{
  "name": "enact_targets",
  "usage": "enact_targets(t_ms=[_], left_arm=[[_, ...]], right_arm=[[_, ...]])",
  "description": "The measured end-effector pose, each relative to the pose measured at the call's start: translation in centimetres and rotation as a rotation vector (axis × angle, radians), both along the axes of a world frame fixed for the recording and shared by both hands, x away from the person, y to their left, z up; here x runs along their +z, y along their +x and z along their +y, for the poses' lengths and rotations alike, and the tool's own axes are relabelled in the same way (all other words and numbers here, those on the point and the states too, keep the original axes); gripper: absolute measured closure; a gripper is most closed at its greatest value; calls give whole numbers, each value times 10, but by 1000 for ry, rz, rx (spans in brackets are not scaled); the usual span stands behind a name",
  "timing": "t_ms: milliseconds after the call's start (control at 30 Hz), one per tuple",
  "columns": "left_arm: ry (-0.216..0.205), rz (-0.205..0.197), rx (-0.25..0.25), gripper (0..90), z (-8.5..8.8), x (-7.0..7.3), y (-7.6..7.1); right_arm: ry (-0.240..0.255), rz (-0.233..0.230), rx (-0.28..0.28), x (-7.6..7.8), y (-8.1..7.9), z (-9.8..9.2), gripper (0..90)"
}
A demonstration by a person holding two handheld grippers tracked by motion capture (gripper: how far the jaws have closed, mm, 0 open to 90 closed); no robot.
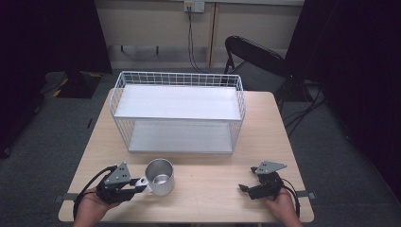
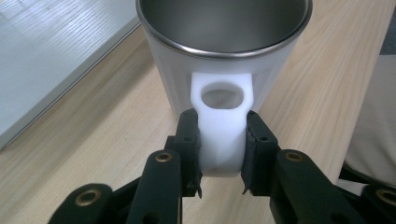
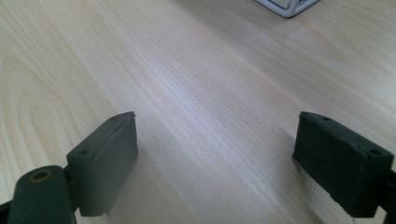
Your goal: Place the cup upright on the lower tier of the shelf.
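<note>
A white mug (image 1: 159,177) with a steel inside stands upright on the wooden table (image 1: 208,189), near the front left. Its white handle (image 2: 222,126) points toward my left gripper (image 1: 140,182), whose two black jaws press on the handle from both sides; in the left gripper view the mug (image 2: 224,51) rises just beyond the left gripper (image 2: 222,161). My right gripper (image 1: 247,186) rests low over the table at the front right, jaws wide apart with bare wood between them; the right gripper (image 3: 215,158) holds nothing.
A white wire basket shelf (image 1: 178,109) with two white boards stands across the middle of the table, behind the mug. A black folding chair (image 1: 257,59) stands beyond the table's far right corner. The shelf's corner (image 3: 287,5) is far ahead in the right gripper view.
</note>
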State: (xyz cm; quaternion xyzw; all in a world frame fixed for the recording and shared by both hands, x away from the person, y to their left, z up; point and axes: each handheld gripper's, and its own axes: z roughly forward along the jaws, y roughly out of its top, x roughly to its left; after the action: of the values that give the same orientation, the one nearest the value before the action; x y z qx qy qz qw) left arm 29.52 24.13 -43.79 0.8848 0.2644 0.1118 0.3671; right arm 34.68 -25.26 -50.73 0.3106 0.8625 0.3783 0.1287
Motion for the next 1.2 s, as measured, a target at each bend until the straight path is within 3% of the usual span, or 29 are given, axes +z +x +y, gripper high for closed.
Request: enact_targets(t_ms=[333,633,800,1067,1200], left_arm=[[0,22,45,710,4,-1,2],[8,42,136,650,6,-3,5],[10,7,109,628,3,-1,5],[43,-17,59,715,-1,1,5],[36,-27,69,717,-2,2,5]], right_arm=[[-2,-1,-1,0,0,0,128],[-2,-1,-2,0,0,0,127],[-2,-1,-2,0,0,0,127],[-2,-1,-2,0,0,0,127],[-2,-1,-2,0,0,0,127]])
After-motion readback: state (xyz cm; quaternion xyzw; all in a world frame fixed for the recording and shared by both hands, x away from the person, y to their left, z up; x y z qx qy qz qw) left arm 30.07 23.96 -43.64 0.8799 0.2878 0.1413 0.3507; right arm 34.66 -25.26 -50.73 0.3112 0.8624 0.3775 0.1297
